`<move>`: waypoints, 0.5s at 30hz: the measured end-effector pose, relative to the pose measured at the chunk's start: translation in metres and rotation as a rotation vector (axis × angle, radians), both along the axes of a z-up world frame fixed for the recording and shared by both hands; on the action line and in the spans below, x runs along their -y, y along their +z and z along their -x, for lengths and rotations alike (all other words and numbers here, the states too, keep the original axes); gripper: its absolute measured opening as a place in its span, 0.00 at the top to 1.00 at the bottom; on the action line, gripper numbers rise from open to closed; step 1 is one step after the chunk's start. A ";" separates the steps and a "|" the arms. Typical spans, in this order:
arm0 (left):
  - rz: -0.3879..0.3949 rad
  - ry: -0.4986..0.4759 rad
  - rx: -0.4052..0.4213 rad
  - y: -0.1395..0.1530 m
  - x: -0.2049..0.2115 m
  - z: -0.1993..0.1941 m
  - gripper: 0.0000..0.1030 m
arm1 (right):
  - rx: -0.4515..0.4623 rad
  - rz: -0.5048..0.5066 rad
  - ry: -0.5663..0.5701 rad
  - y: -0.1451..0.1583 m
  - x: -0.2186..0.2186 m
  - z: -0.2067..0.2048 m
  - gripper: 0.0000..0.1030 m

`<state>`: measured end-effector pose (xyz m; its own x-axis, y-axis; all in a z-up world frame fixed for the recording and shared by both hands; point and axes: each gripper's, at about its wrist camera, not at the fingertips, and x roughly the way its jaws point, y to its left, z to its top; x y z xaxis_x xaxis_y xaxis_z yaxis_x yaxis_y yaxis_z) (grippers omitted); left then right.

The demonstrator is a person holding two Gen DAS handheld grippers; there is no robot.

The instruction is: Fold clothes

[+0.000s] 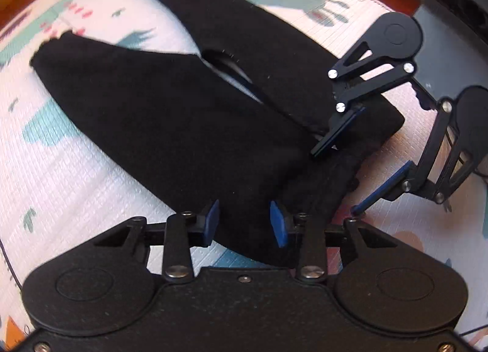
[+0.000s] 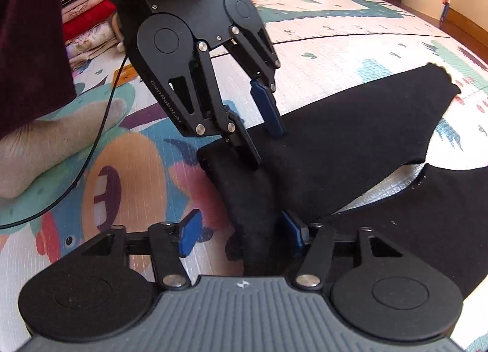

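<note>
Where the black trousers (image 1: 170, 114) lie spread on the patterned play mat (image 1: 61, 169), their two legs fan apart toward the far edge with a narrow gap of mat showing between them, and the waist end bunches into a thick fold nearest both cameras; the left gripper (image 1: 244, 222) hovers over that near edge of the cloth, its blue pads (image 1: 213, 220) held apart with black fabric lying between and under them — the jaws stand spread, not pinching anything. In the right wrist view the right gripper (image 2: 241, 231) likewise straddles the rolled waist fold, one blue pad clear of it on the mat side and the other just beside or touching the cloth; its jaws are parted too, and whether the far pad presses the fabric I cannot tell. The same view shows the left gripper (image 2: 265, 141) coming down from above, fingertips resting on the trousers (image 2: 350, 144) near the fold, while the left wrist view catches the right gripper (image 1: 341, 169) at the right edge with one finger on the cloth and the other on the mat. A person's foot (image 2: 55, 141) rests on the play mat (image 2: 335, 50) at the left, a thin black cable (image 2: 100, 135) trailing across it — beyond it a stack of folded fabrics (image 2: 88, 28) sits at the mat's edge.
</note>
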<state>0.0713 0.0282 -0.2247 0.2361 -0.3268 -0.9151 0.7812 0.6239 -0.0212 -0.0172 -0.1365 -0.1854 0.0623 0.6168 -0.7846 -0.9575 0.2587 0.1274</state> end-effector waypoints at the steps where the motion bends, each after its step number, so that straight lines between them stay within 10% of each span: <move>1: -0.014 0.000 -0.008 0.001 0.001 -0.001 0.64 | 0.001 -0.010 -0.008 0.004 0.001 0.001 0.42; 15: 0.189 0.490 -0.298 -0.008 -0.054 -0.058 0.66 | -0.034 -0.022 -0.079 0.005 0.024 0.000 0.40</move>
<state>0.1289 0.0825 -0.2324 0.1426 -0.4080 -0.9018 0.3473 0.8738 -0.3404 -0.0168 -0.1601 -0.1802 0.0846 0.6284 -0.7733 -0.9293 0.3298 0.1663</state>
